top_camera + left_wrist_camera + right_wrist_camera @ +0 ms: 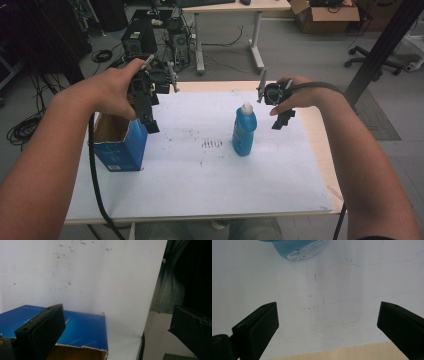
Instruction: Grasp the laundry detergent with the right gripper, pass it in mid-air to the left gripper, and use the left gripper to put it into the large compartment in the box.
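The blue bottle [244,131] with its white cap stands upright on the white sheet [200,185] that covers the bench [325,145], a little right of the sheet's middle and free of any grip; in the right gripper view its lower part [297,248] shows at the top edge. Just beside it, to its right and raised off the sheet, hangs the right claw [283,120], pointing down, its jaws spread wide with nothing between them, as the right gripper view [328,325] shows over bare sheet and a strip of the bench's wooden edge. Well apart on the left side of the sheet stands the open blue carton [120,142], brown inside. The left claw [149,121] hovers over the carton's right rim, apart from it as far as can be told; its jaws are likewise spread and empty in the left gripper view [116,332], with the carton's blue face [82,331] below. A patch of dark specks [212,144] marks the sheet between carton and bottle.
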Demonstrator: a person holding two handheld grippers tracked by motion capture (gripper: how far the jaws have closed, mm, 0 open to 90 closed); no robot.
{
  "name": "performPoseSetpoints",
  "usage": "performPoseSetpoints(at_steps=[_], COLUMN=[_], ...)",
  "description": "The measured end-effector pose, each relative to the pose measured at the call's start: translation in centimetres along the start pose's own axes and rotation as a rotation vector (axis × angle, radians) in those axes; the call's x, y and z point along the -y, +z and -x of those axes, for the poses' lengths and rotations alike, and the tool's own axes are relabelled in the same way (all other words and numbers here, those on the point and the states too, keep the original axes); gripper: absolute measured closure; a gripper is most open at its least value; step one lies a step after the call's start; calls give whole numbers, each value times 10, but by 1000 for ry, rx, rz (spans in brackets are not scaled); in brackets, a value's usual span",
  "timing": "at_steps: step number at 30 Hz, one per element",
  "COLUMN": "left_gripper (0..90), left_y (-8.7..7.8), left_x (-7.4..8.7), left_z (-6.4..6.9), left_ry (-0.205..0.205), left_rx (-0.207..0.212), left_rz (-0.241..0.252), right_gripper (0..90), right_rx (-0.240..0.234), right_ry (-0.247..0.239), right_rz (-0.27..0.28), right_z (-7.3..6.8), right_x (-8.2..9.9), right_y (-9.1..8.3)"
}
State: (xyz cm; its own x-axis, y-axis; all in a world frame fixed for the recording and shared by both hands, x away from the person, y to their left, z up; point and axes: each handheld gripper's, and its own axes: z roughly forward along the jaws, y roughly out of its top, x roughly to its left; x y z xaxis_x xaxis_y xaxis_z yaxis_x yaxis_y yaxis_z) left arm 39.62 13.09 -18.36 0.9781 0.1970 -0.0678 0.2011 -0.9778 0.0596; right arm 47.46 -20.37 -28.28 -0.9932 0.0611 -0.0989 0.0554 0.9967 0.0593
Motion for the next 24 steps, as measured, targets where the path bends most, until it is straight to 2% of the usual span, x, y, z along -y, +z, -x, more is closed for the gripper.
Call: performPoseSetpoints(at_steps=[10,14,19,24], left_gripper=[1,2,2,2], left_y=[5,8,9,11], left_x=[-5,-8,-8,-7], left_z=[-3,-3,-2,-1], left_ry=[14,29,36,39], left_rx=[10,14,13,7], left_rz=[-9,-5,-11,-11], right_gripper=[38,37,36,36], right_rx=[-3,-9,-5,7], right_ry=[5,10,4,4], right_rz=[15,52,55,88], right_z=[-9,-21,-29,-43], right_x=[6,10,10,10], right_y=[-3,-5,-6,-6])
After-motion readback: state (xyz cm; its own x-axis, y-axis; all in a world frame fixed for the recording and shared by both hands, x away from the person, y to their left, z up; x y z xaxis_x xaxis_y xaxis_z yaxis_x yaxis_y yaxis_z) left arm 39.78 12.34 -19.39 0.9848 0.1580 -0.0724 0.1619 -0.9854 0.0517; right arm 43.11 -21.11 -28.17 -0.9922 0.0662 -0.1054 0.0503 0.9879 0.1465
